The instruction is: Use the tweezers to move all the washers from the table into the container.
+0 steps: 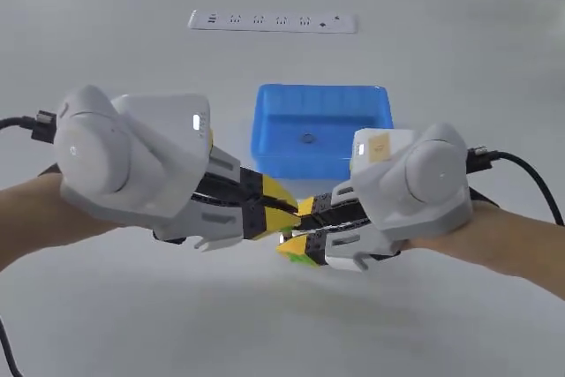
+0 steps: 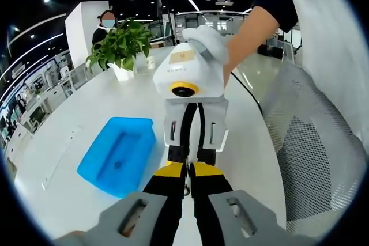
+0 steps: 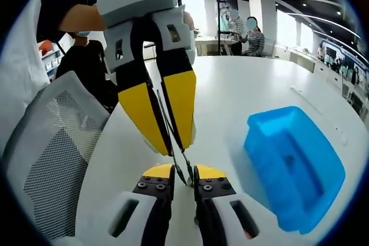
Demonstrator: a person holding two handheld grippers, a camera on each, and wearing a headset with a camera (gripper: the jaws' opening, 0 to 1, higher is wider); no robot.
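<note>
My two grippers meet tip to tip above the white table (image 1: 132, 306), in front of the blue container (image 1: 322, 125). Thin metal tweezers (image 3: 180, 162) run between the yellow jaws of my left gripper (image 3: 176, 145), which is shut on them. Their pointed end reaches down between the jaws of my right gripper (image 3: 184, 176), which stand close together around it. In the head view the left gripper (image 1: 287, 205) comes in from the left and the right gripper (image 1: 300, 236) from the right. One small washer (image 1: 307, 138) lies in the container (image 3: 291, 162).
A white power strip (image 1: 274, 21) lies at the far side of the table. A grey mesh chair (image 2: 323, 159) stands beside the table, and a potted plant (image 2: 121, 44) sits at its far end. People stand in the background.
</note>
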